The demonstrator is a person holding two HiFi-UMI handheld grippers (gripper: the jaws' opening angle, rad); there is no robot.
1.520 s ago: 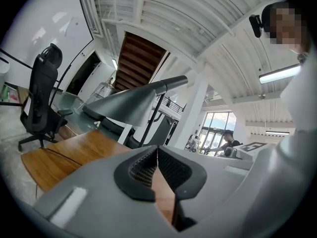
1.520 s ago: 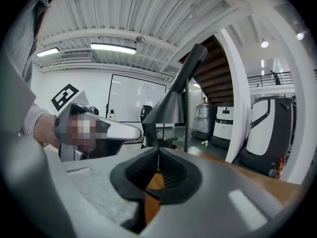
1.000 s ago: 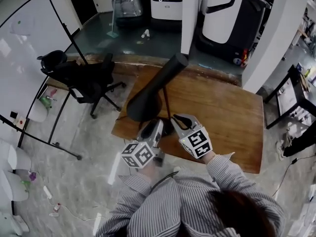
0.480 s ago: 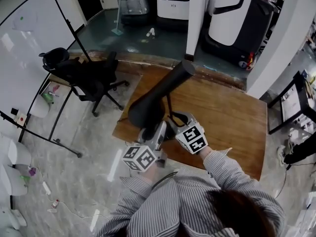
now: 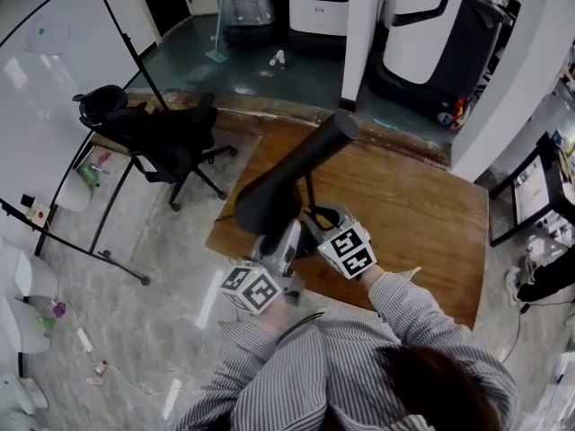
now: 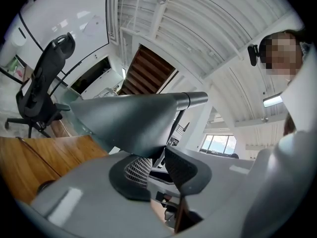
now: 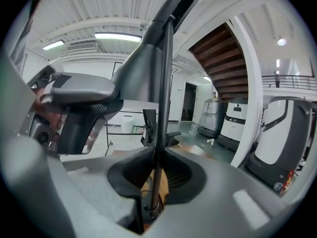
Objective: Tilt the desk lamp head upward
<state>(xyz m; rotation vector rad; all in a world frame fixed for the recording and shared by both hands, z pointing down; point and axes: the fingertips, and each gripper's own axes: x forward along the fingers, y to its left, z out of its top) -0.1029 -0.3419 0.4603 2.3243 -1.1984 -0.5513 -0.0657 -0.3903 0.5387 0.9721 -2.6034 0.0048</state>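
Grip on the desk lamp is split between two jobs, and each gripper sits where its job needs it.

The right gripper (image 7: 157, 175) is at the lower part of the thin stem (image 7: 162, 108), which runs straight up between its jaws. The jaw tips look closed against the stem on both sides. That hold most likely pins the lamp to the wooden surface (image 5: 404, 214), so the stand neither slides nor tips while the top is levered.

The left gripper (image 6: 157, 165) points roughly level under the wide mouth of the black lamp head (image 5: 287, 173). Its jaws have just been closing and now stand narrowly apart. The lower rim of the cone dips between their tips and seems pinched there. Taking the rim at the wide end gives the longest lever about the joint at the top of the stem.

In the head view the lamp stands near the surface's 7 o'clock corner, right in front of the person. The head's wide mouth is at 7 o'clock and its narrow neck reaches toward 1 o'clock. It is already slanted rather than hanging straight down, so the tilt seems to be under way. The base is hidden behind the two grippers. A black office chair (image 5: 162, 137) stands on the floor at 10 o'clock from the lamp, well apart from it.
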